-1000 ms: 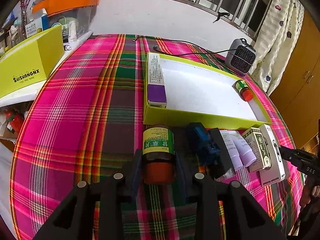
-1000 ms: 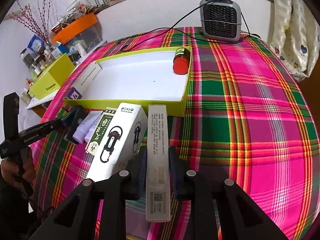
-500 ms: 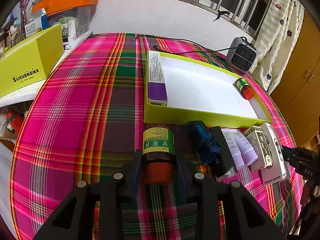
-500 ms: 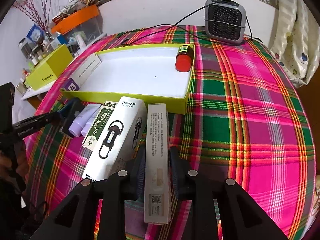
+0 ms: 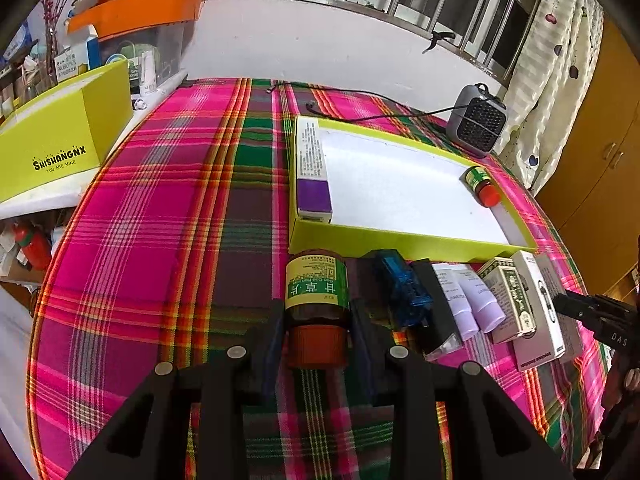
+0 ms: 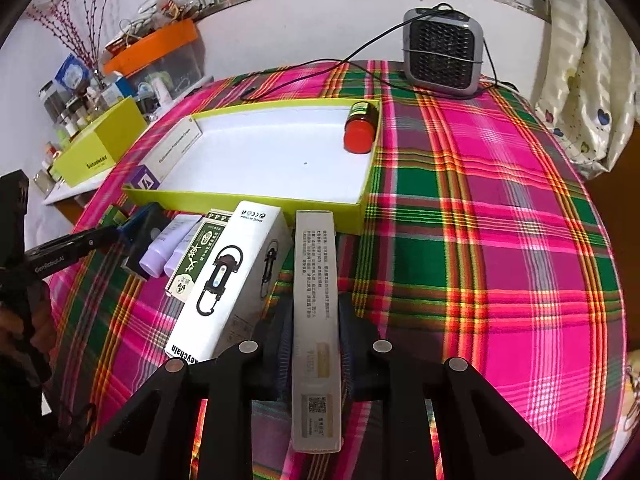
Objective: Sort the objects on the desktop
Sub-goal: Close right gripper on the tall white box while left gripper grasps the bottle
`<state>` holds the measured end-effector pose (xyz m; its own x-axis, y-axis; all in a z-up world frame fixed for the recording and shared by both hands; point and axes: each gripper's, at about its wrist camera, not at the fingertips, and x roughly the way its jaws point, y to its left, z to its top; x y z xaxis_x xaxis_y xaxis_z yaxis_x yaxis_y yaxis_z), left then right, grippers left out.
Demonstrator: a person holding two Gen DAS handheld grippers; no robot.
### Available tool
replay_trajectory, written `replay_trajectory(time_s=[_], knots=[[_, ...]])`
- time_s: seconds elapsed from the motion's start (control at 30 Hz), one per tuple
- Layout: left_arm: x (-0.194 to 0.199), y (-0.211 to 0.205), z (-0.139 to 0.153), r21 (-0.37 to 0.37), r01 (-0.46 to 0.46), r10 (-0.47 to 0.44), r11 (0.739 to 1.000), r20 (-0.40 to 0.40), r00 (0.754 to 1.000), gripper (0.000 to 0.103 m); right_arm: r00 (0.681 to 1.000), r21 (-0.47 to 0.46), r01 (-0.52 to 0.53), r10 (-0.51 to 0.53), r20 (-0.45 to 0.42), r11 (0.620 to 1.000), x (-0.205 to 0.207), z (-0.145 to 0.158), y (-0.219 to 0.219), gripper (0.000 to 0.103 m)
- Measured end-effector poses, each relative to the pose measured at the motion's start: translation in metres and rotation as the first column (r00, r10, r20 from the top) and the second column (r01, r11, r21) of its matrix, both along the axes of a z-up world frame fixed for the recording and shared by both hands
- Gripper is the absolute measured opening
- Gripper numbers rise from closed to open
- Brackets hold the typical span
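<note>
Left gripper (image 5: 317,322): fingers pinch a brown medicine bottle (image 5: 316,300) lying on its side, orange cap toward the camera, yellow-green label facing up. Bottle rests on the plaid tablecloth (image 5: 160,240), just in front of the near wall of the yellow-green tray (image 5: 400,240). Right gripper (image 6: 314,328): fingers pressed against both long sides of a long narrow grey box (image 6: 316,320), which lies flat with its far end almost at the tray's near wall (image 6: 248,202). Immediately left of that box in the right wrist view sits a white keychain box (image 6: 236,280), then a green-and-white carton (image 6: 196,260), two pale purple tubes (image 6: 164,248), and a blue plastic object (image 5: 402,290) on a black case, all in a row along the tray front. Inside the tray: a long white-and-purple box (image 5: 312,172) against the left wall and a small red-capped bottle (image 6: 362,126) on its side in the far right corner. A grey fan heater (image 6: 442,52) stands beyond the tray, its cord trailing across the cloth.
</note>
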<state>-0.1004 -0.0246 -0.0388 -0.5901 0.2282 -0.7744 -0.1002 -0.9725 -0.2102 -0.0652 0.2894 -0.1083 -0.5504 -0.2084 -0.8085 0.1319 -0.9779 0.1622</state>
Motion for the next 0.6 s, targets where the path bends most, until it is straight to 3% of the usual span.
replay_trajectory(time_s=[0.6], knots=[[0.004, -0.006, 0.019, 0.051, -0.017, 0.02, 0.999, -0.064, 0.998, 0.033, 0.985, -0.158, 0.108, -0.127, -0.118, 0.982, -0.003, 0.04, 0.026, 0.022]])
